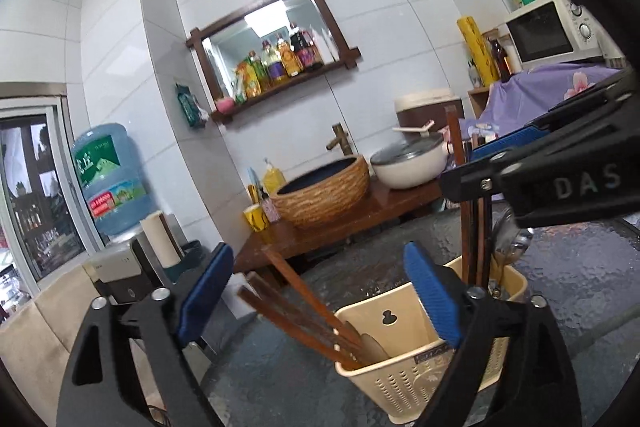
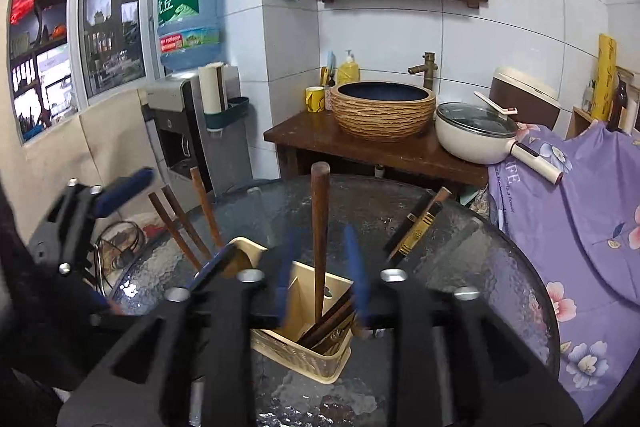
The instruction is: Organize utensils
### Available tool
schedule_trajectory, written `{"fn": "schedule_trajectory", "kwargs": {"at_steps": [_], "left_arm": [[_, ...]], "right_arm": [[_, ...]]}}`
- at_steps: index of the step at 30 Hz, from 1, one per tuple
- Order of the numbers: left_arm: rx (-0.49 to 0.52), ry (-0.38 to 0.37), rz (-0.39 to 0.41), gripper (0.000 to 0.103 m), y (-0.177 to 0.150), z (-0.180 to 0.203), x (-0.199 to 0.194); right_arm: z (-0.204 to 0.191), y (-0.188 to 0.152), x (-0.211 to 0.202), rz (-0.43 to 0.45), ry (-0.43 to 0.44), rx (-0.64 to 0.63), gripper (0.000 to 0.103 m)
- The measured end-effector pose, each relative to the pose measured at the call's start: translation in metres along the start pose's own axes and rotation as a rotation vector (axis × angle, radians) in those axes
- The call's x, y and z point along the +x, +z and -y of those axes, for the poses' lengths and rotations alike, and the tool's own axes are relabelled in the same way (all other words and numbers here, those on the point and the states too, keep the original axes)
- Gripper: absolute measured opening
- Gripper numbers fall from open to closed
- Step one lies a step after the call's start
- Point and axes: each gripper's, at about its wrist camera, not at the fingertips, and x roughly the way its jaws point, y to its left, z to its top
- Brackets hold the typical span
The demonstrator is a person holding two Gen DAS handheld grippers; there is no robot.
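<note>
On the glass table (image 2: pixel 440 247) stood the holder (image 2: pixel 304 347), chopsticks (image 2: pixel 320 227) inside. The left gripper (image 1: pixel 320 295) gaped wide, empty; the right gripper (image 2: pixel 322 279) stood half-open around one upright stick, pads apart. Best lift both straight up, avoiding snagging.

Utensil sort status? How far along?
Mostly done: chopsticks lean in one compartment of the beige holder; more chopsticks and a metal spoon stand in the other. Both tools, left and right, are open and empty. Left: dark chopsticks on the glass table.
</note>
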Motion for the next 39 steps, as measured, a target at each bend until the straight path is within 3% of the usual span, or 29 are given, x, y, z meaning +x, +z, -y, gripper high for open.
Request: {"fn": "schedule_trajectory", "kwargs": {"at_steps": [3,6,9,12,14,18,23,26,32,39], "left_arm": [[-0.016,-0.009,0.048,0.097,-0.001,-0.011,-0.027],[-0.068,-0.042,0.053,0.097,-0.007,-0.021,-0.05],[-0.139,-0.099,0.036,0.097,-0.014,-0.028,-0.066],[-0.188,-0.143,0.005,0.097,-0.024,-0.029,-0.078],[-0.22,-0.179,-0.023,0.097,-0.036,-0.028,-0.087],[-0.29,-0.201,-0.079,0.097,-0.065,-0.028,-0.101],[-0.407,-0.261,-0.151,0.097,-0.105,-0.031,-0.122],[-0.392,-0.28,-0.176,0.097,-0.118,-0.025,-0.14],[-0.403,-0.276,-0.205,0.097,-0.139,-0.018,-0.172],[-0.382,-0.237,-0.196,0.097,-0.143,-0.02,-0.196]], "right_arm": [[0.002,-0.002,-0.013,0.021,0.014,0.011,0.049],[-0.002,-0.011,-0.032,0.055,0.019,0.014,0.052],[-0.012,-0.026,-0.05,0.094,-0.02,-0.012,0.065],[-0.023,-0.046,-0.066,0.101,-0.032,-0.036,0.066],[-0.029,-0.06,-0.078,0.118,-0.052,-0.045,0.078],[-0.041,-0.096,-0.102,0.141,-0.092,-0.073,0.083],[-0.057,-0.151,-0.123,0.115,-0.048,-0.032,0.087],[-0.063,-0.183,-0.133,0.106,-0.029,0.007,0.089],[-0.069,-0.237,-0.158,0.138,-0.082,0.04,0.093],[-0.077,-0.271,-0.194,0.15,-0.186,-0.052,0.097]]}}
